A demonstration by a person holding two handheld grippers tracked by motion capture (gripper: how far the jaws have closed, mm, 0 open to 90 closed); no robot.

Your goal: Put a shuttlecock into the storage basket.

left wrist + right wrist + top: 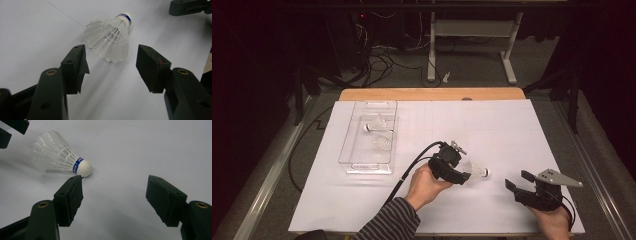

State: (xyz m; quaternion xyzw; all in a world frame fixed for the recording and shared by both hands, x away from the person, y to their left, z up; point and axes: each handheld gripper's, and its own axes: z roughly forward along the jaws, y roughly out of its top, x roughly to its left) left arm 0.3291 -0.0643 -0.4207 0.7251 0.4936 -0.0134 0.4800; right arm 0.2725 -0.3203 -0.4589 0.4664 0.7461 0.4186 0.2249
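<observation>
On the white sheet that covers the table (512, 125) we work with two hand-held grippers, and the largest thing beside them is the clear plastic tray (346, 150) at the far left, where two shuttlecocks already lie. Our own shuttlecock (477, 170) lies on its side near the middle of the sheet, well apart from that tray, its white cork pointing toward the right gripper (518, 181) and its feather skirt toward the left gripper (111, 62). The left gripper has its jaws wide apart, one on each side of the skirt and just short of it, holding nothing; the right gripper is also wide open and empty, resting a little to the right of the cork. We judge that the main danger is in the closing: the skirt is thin and springy, so a hard squeeze could bend or crush the feathers, and a squeeze that is off centre could make the light shuttlecock roll or jump out sideways. If one pad touches first, it may push the shuttlecock along the smooth sheet toward the other gripper. About writing: a blue band (78, 164) goes around the cork, with small white letters; we can read something like "PEAK", but not with certainty.
</observation>
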